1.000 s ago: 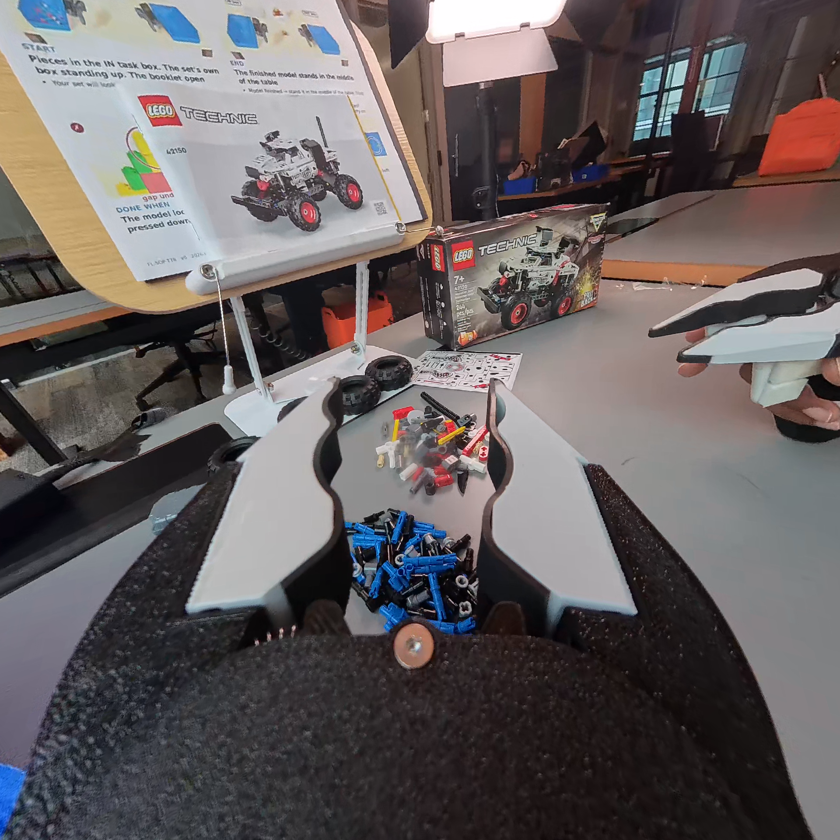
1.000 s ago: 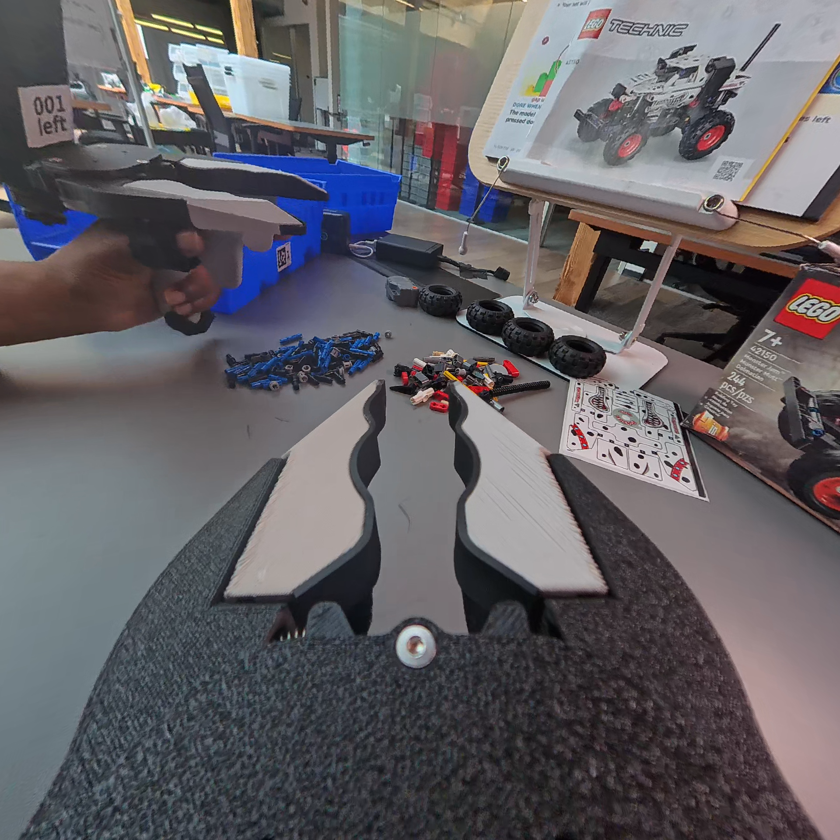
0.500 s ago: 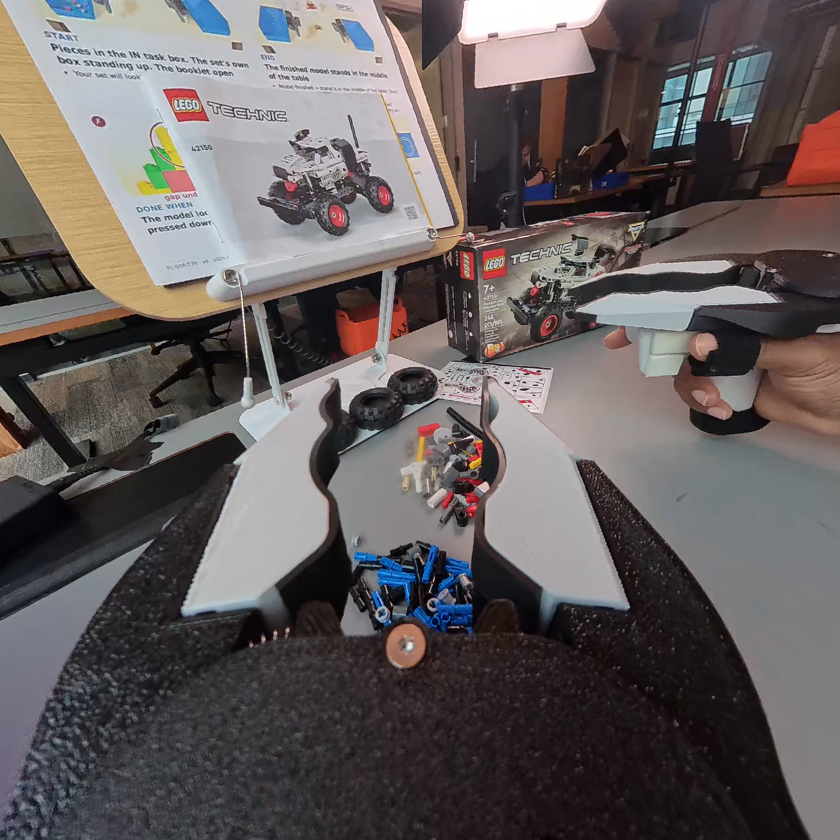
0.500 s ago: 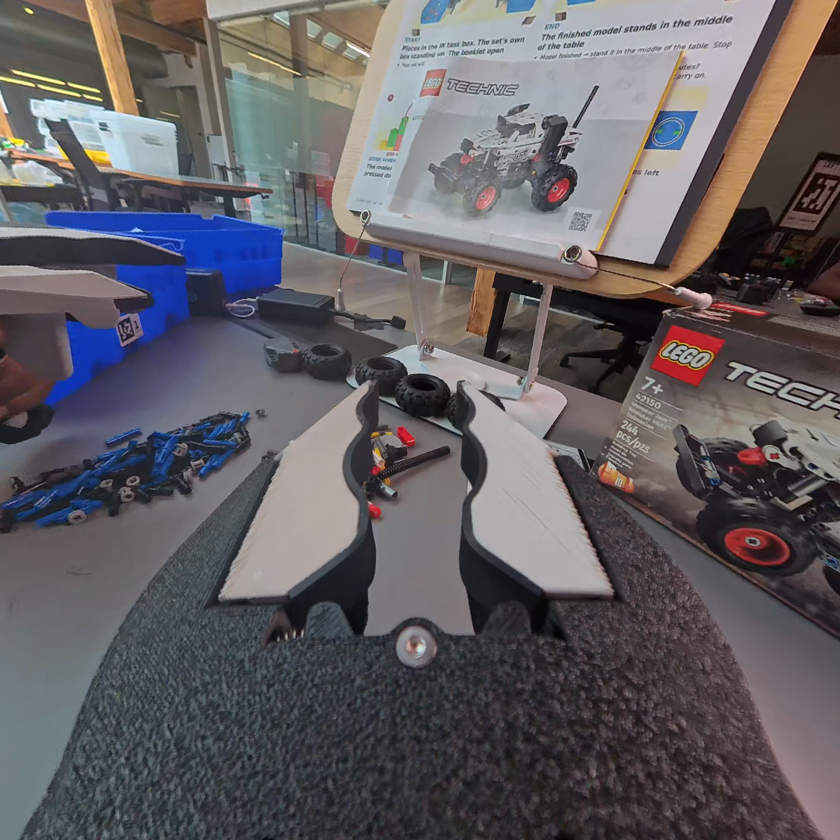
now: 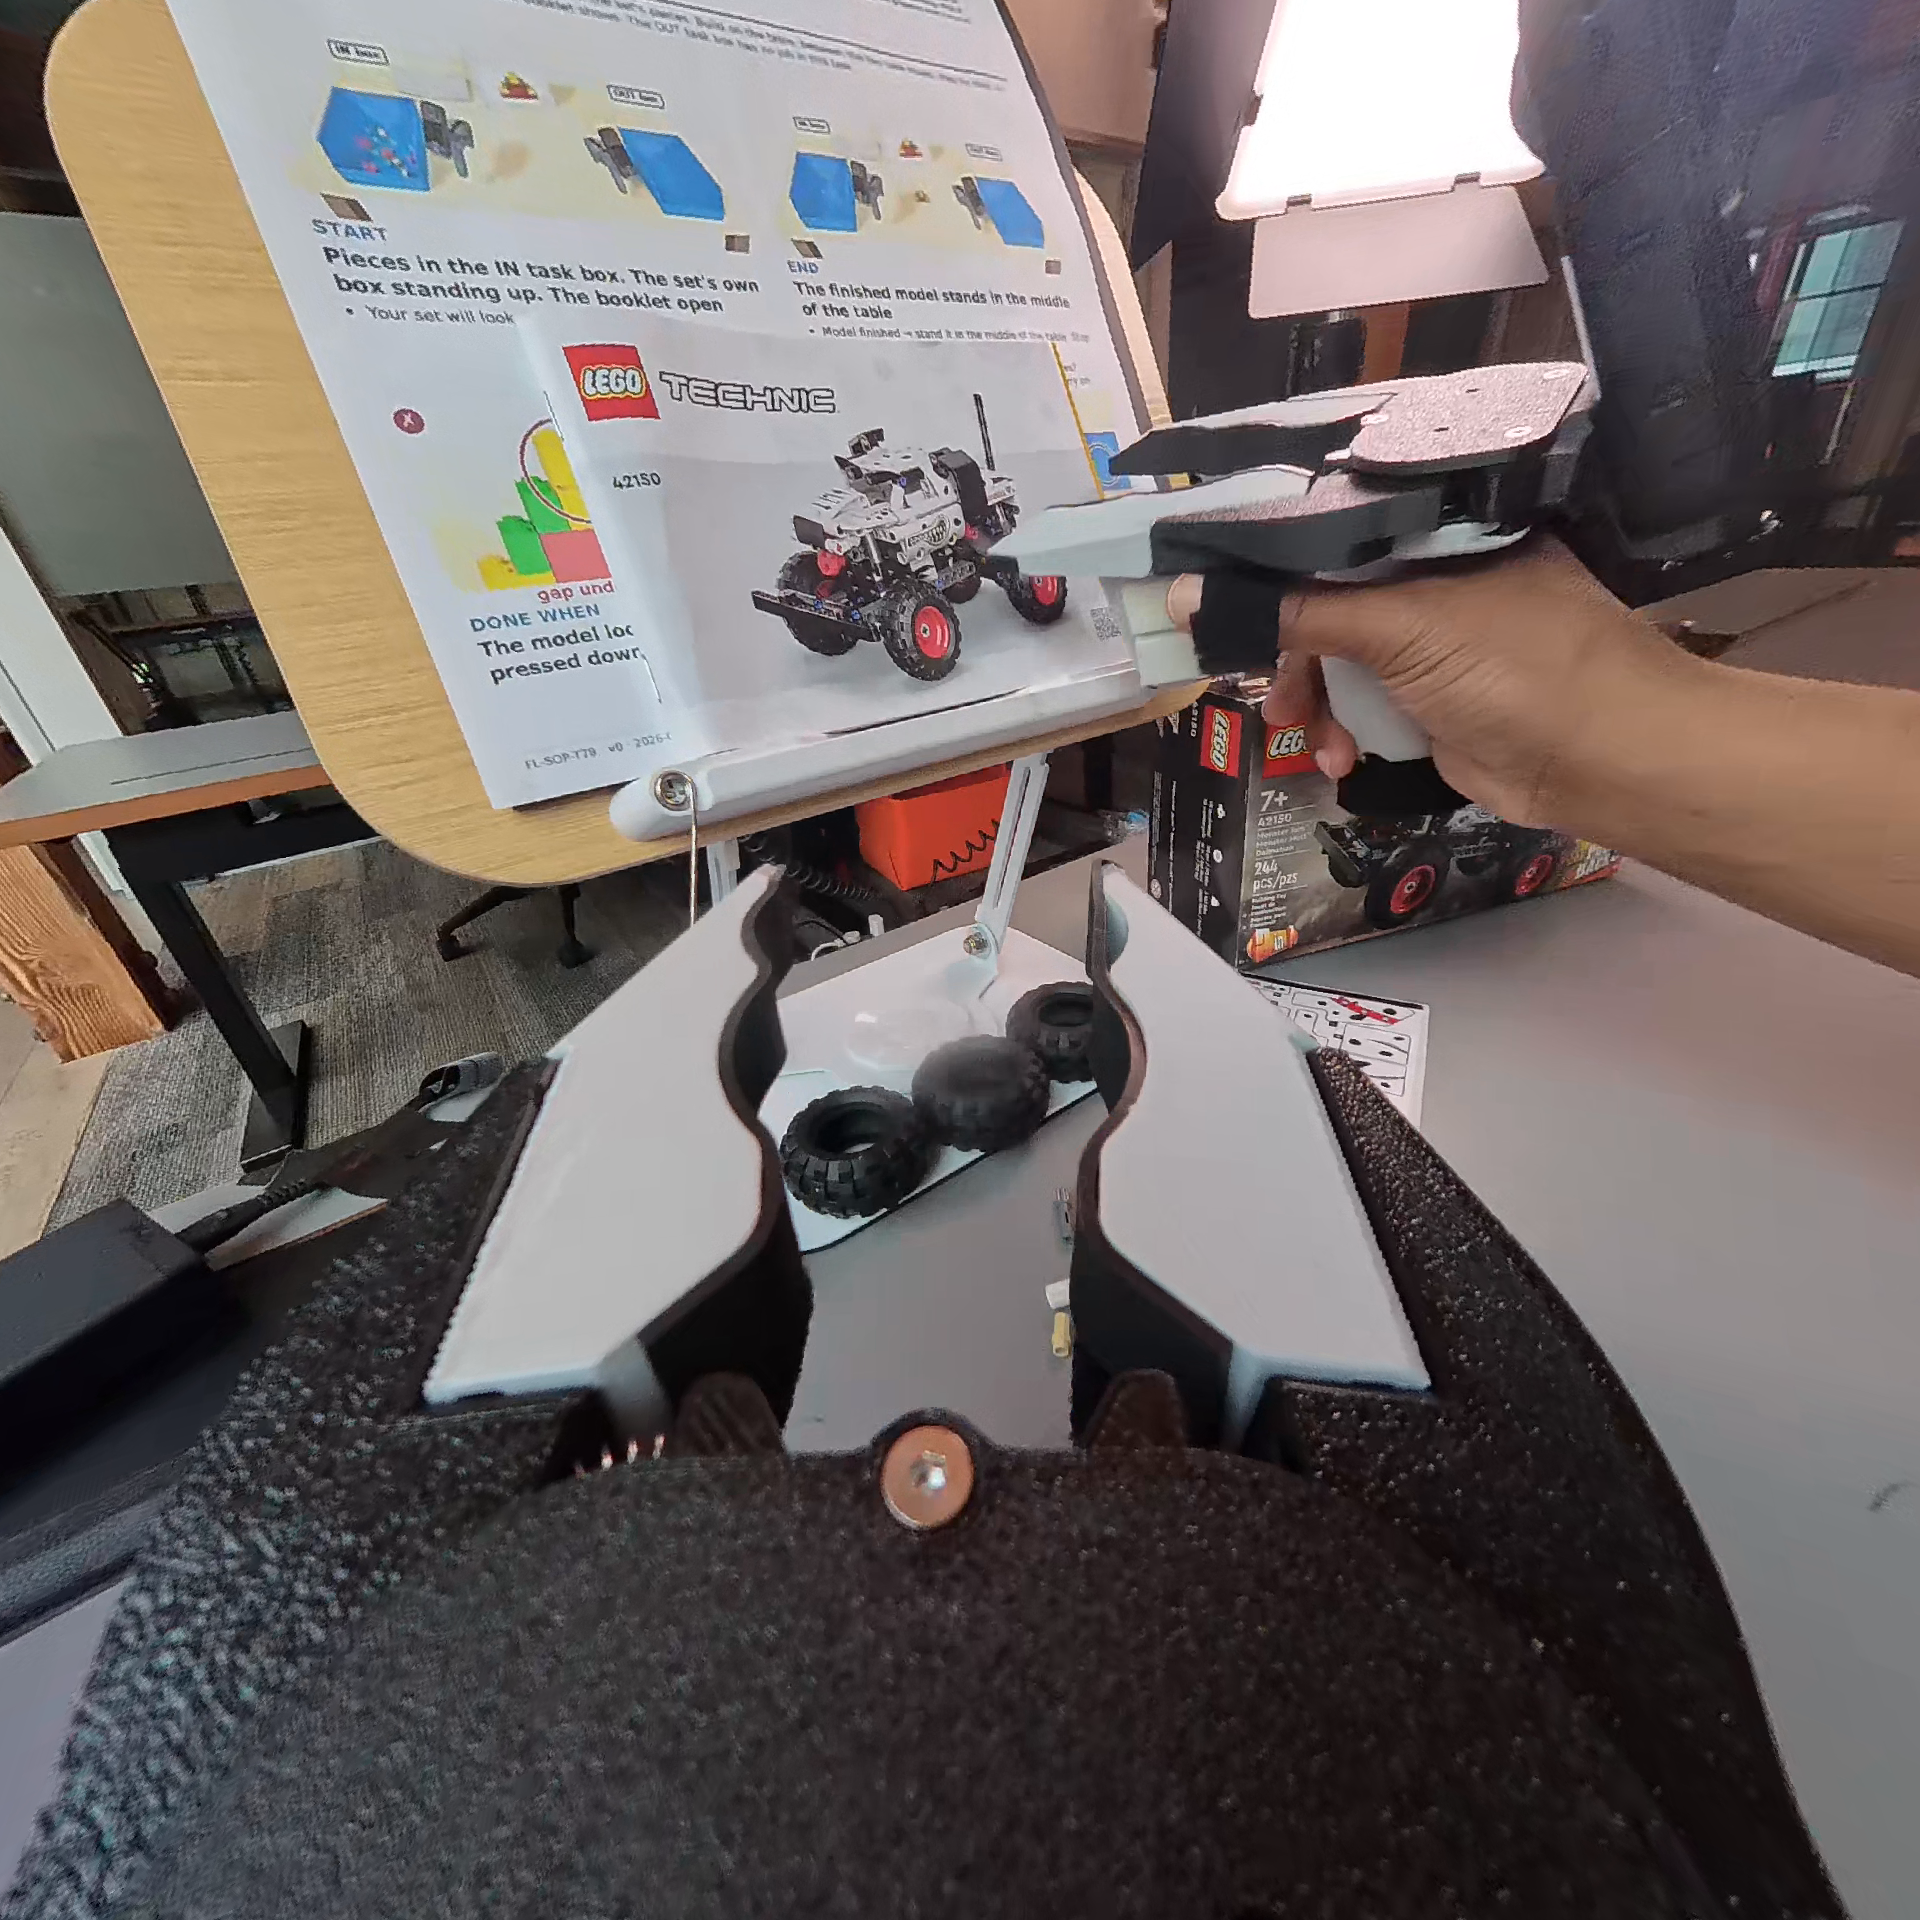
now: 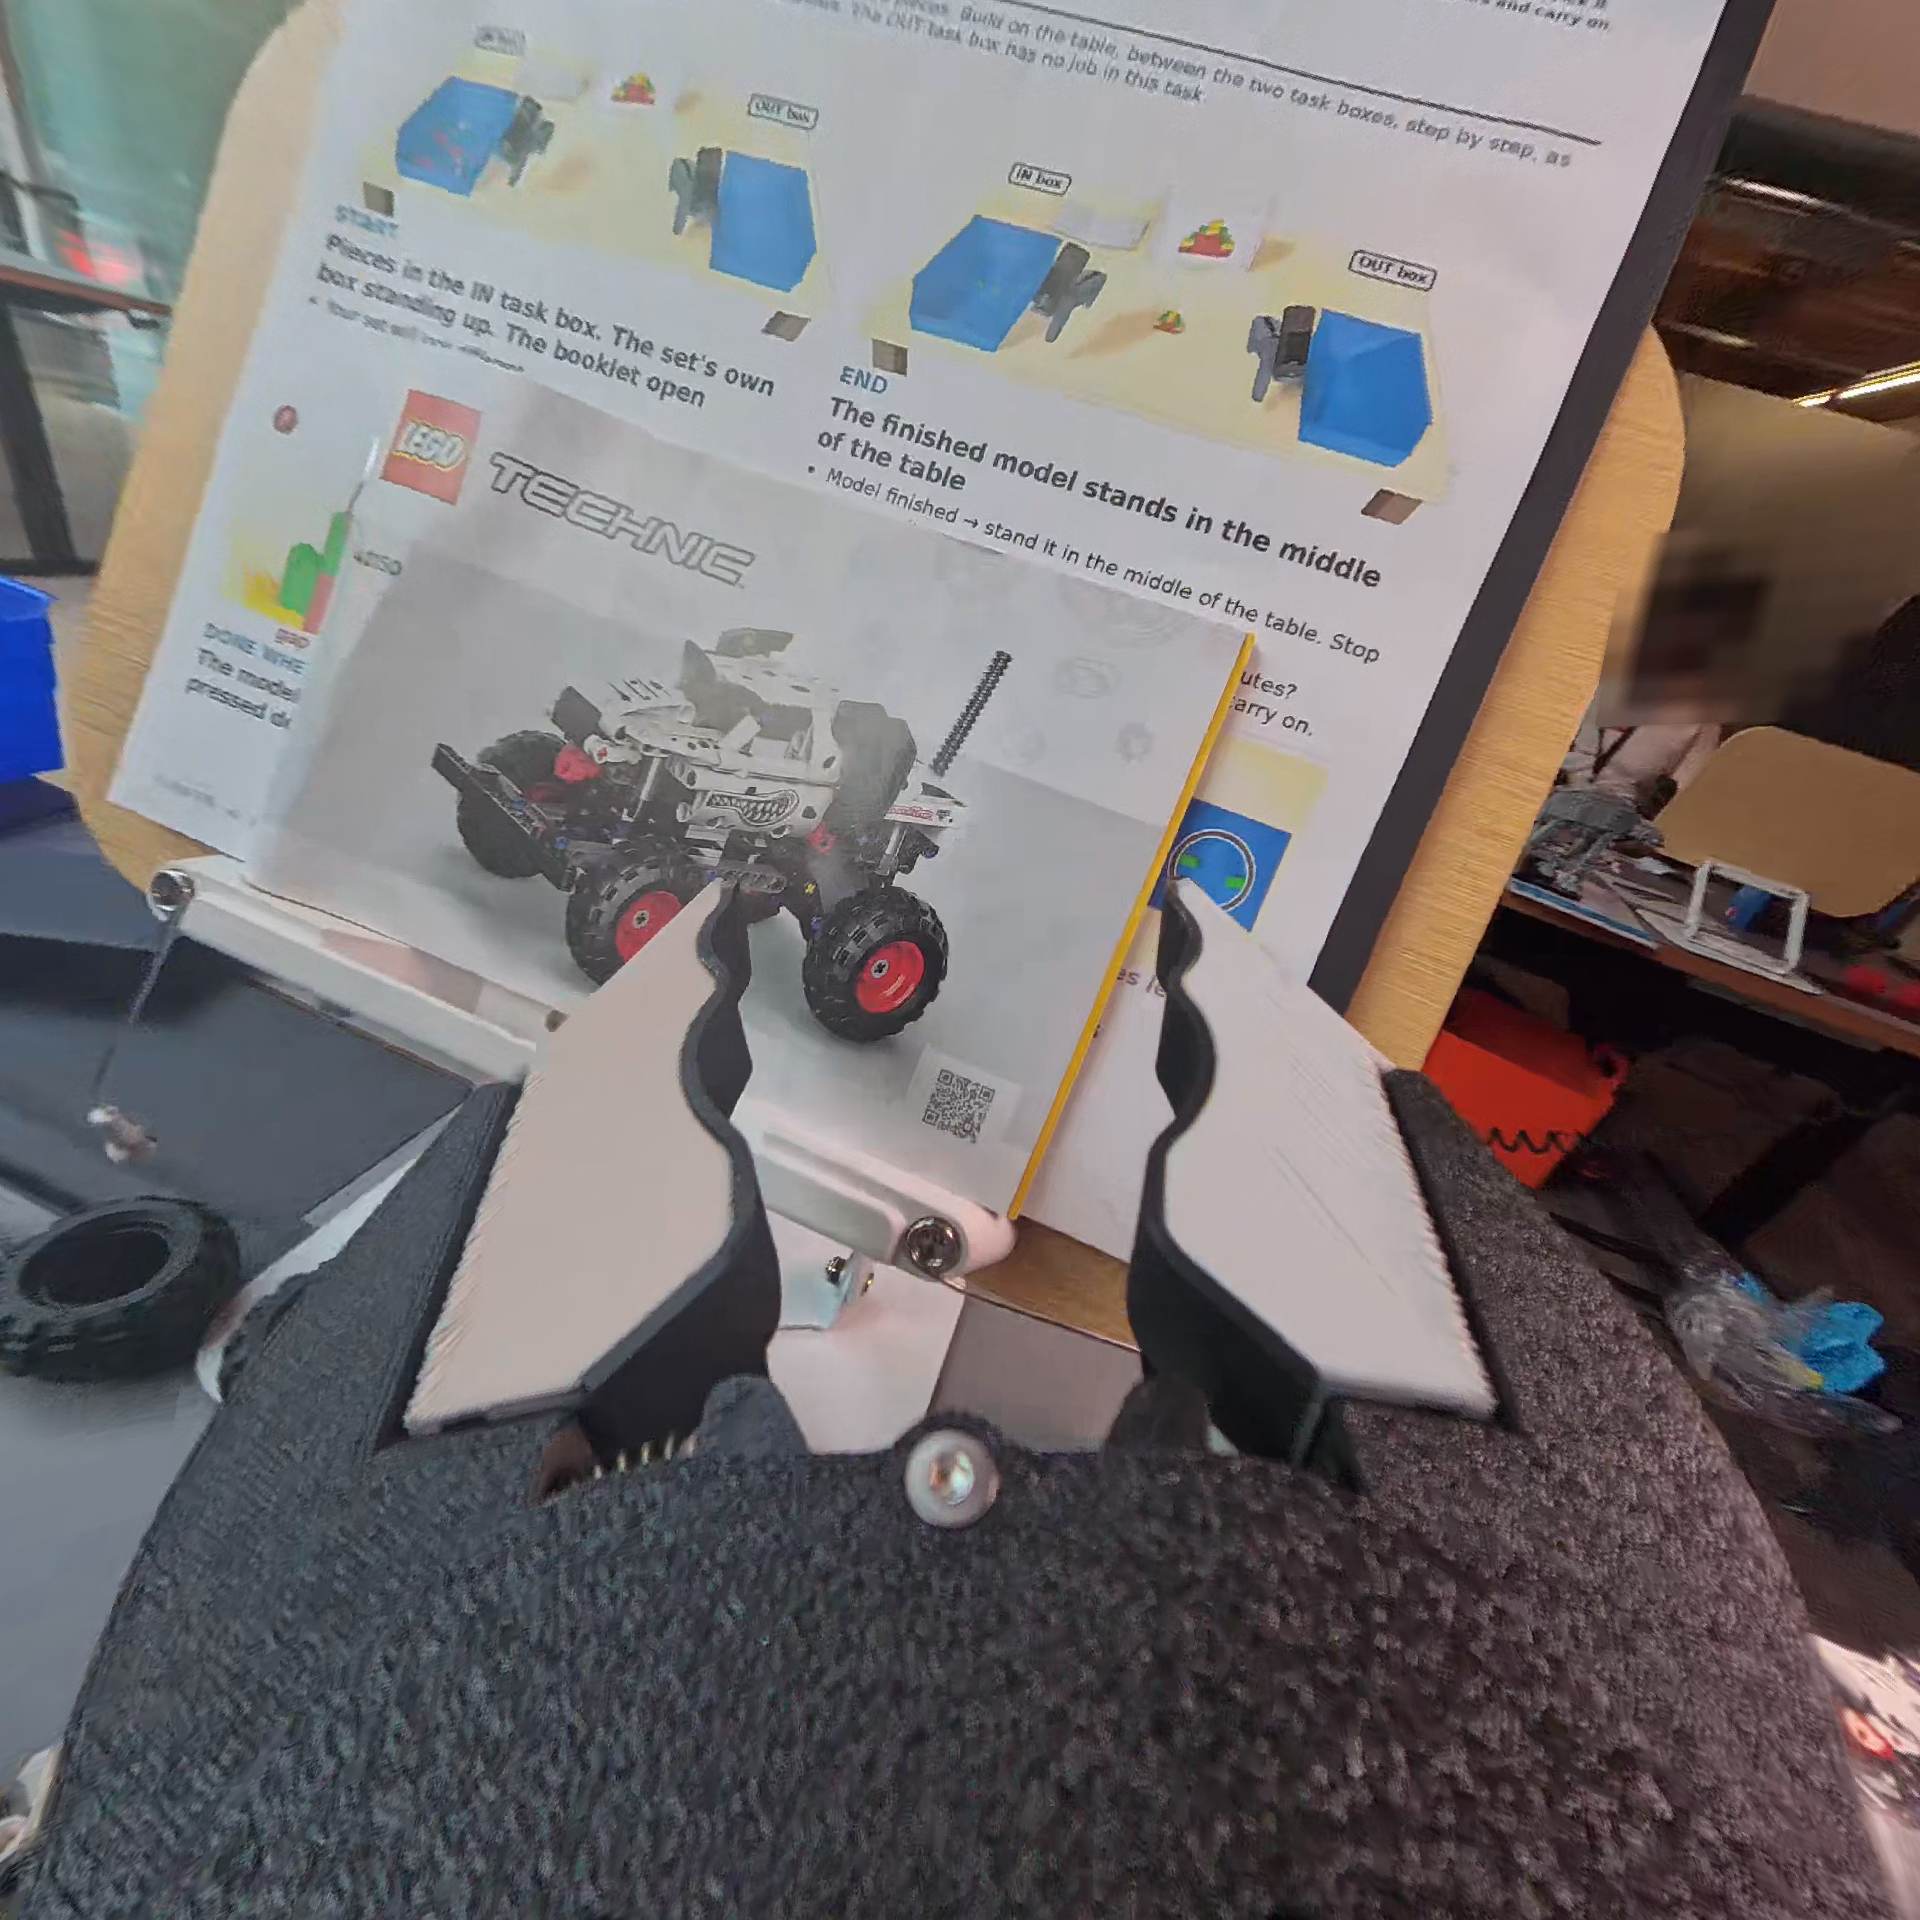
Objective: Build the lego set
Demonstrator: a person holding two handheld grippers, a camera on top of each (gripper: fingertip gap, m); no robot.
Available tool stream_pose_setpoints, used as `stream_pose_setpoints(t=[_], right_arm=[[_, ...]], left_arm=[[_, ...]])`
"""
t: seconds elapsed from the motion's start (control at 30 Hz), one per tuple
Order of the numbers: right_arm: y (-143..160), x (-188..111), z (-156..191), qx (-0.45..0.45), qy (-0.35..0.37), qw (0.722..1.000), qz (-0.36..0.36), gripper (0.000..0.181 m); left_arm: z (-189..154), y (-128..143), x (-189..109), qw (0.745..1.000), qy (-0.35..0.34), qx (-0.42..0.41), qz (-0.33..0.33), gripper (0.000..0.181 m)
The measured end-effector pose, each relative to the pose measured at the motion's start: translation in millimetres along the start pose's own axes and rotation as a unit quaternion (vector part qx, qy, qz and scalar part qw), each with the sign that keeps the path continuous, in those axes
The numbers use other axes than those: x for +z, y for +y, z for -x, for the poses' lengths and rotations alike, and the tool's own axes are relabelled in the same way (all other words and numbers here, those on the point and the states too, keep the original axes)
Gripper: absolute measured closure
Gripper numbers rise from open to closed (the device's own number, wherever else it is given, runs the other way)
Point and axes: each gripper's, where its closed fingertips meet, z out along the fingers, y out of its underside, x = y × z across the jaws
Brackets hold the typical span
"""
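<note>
Left wrist view: the left claw (image 5: 930, 914) is seen spread wide with nothing between its fingers, raised over the grey desk (image 5: 1621, 1195). Three black tyres (image 5: 977, 1091) are framed in the gap, resting on or at the edge of the white base of the stand (image 5: 904, 997); the rightmost tyre is partly hidden by the right finger. A few small loose pieces (image 5: 1060, 1320) are seen on the desk just beside that finger, too small to be identified. The sticker sheet (image 5: 1351, 1029) is cut off by the same finger. The set's box (image 5: 1351, 831) stands on the desk behind it, its upper part covered by the person's right hand (image 5: 1455, 675). The right claw (image 5: 1070, 509) is held by that hand in front of the instruction booklet (image 5: 831, 540), covering the booklet's right edge.

Right wrist view: the right claw (image 6: 940, 904) is shown open wide and empty, close before the booklet (image 6: 727, 790), whose yellow-edged right side falls within the gap. The lower corners of the booklet are hidden by the fingers, and the picture is slightly blurred. The printed sheet (image 6: 1039, 312) behind the booklet is cropped at the top. Contact between claw and booklet cannot be told. One tyre (image 6: 104, 1288) is seen at the lower left, cut by the claw's body. A blue bin (image 6: 21, 675) is cut off at the left edge.
</note>
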Motion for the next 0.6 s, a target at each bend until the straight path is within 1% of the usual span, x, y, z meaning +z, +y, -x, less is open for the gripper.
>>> stream_pose_setpoints(t=[0.1,0.13,0.17,0.33,0.43,0.47,0.5,0.6], right_arm=[[12.5,18.2,6.0,-0.029,0.032,0.999,0.032,0.086],[12.9,20.2,6.5,-0.042,0.047,0.997,0.033,0.086],[12.8,21.2,8.0,-0.036,0.052,0.997,0.034,0.086],[12.0,16.8,5.5,-0.034,0.063,0.997,0.031,0.097],[11.3,7.0,-8.4,-0.059,0.086,0.994,0.019,0.138],[12.5,4.1,-11.8,-0.063,0.089,0.994,0.016,0.146],[15.8,2.6,-11.3,-0.062,0.077,0.995,0.017,0.154],[19.1,-3.3,-6.0,-0.059,0.032,0.998,0.001,0.159]], left_arm=[[6.0,-3.1,8.8,1.0,-0.009,-0.005,-0.003,0.125],[7.7,-3.7,10.9,1.0,-0.011,-0.005,-0.002,0.125],[9.1,-4.5,12.5,1.0,-0.014,-0.003,-0.001,0.125],[19.8,-12.3,19.5,0.999,-0.027,-0.018,0.016,0.125],[29.8,-20.7,28.4,0.999,-0.035,-0.028,0.024,0.125],[33.5,-22.5,33.4,0.998,-0.038,-0.031,0.029,0.124],[36.7,-24.7,39.3,0.998,-0.04,-0.032,0.033,0.123],[45.0,-31.3,62.9,0.998,-0.044,-0.025,0.048,0.123]])
